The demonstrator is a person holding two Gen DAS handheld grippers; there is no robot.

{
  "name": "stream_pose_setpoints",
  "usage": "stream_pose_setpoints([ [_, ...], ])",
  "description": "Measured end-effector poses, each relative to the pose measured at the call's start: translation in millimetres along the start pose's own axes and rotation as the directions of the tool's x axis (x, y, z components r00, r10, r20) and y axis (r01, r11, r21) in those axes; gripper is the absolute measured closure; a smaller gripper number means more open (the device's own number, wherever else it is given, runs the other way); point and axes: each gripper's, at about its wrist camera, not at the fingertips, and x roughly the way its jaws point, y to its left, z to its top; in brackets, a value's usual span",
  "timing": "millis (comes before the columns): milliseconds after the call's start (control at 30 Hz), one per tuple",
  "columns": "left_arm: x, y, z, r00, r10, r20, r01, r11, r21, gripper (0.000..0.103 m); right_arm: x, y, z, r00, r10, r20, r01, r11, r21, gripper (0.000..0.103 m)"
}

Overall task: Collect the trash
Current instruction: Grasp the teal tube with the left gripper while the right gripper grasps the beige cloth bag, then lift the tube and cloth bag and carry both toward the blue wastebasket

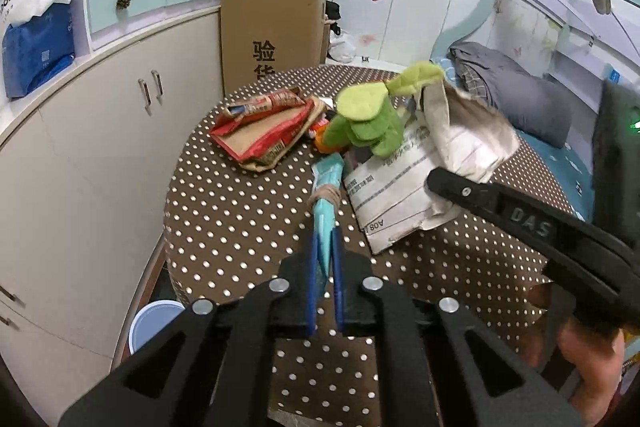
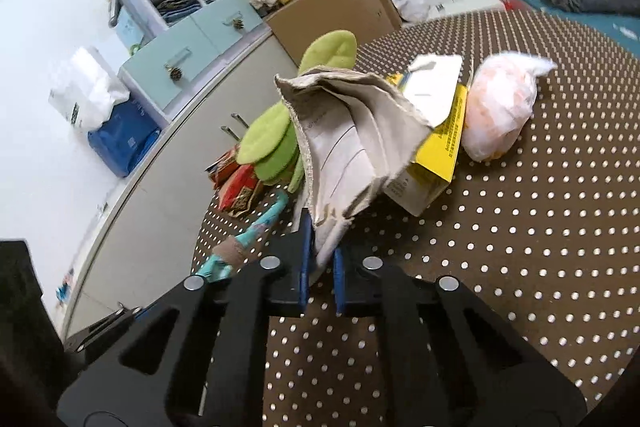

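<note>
My left gripper (image 1: 325,227) is shut on a teal wrapper (image 1: 326,199) bound with a beige band, held over the polka-dot table (image 1: 240,219). My right gripper (image 2: 322,227) is shut on a crumpled grey-white paper bag (image 2: 348,131), lifted above the table; it also shows in the left wrist view (image 1: 464,131). On the table lie a red snack bag (image 1: 264,131), a white printed mailer (image 1: 392,195), a yellow box (image 2: 440,147) and a white plastic bag (image 2: 500,107). A green plush toy (image 1: 368,111) lies among them.
A blue bin (image 1: 154,323) stands on the floor left of the table. White cabinets (image 1: 100,147) run along the left. A cardboard box (image 1: 276,35) stands behind the table. A bed (image 1: 540,99) is at the right.
</note>
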Motion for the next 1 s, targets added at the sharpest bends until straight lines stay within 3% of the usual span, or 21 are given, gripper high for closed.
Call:
stream_pose_setpoints([
  [200,13.7,-1.4,-9.0,0.997,-0.018,-0.079,0.018,1.0,-0.003,0.092,-22.0,18.0,-11.4,0.997,-0.066,0.034,0.07,0.988,-0.14,0.096],
  [333,23.4,-2.8,-11.3,0.993,-0.04,-0.112,0.037,0.999,-0.027,0.088,-24.6,14.1,-15.3,0.997,-0.069,0.027,0.072,0.987,-0.144,0.096],
  [567,37.8,-3.4,-4.6,0.988,-0.018,-0.15,0.013,0.999,-0.036,0.074,-28.3,13.3,-17.1,0.997,-0.075,0.024,0.077,0.986,-0.15,0.096],
  [700,37.2,-8.6,-1.0,0.991,0.003,-0.134,-0.004,1.0,-0.006,0.091,-29.4,13.2,-17.0,0.997,-0.073,0.024,0.075,0.987,-0.143,0.096],
  [1000,-7.3,-17.9,-8.5,0.999,-0.044,-0.03,0.043,0.999,-0.015,0.092,-45.5,13.5,-19.2,0.998,-0.052,0.023,0.054,0.991,-0.12,0.097],
])
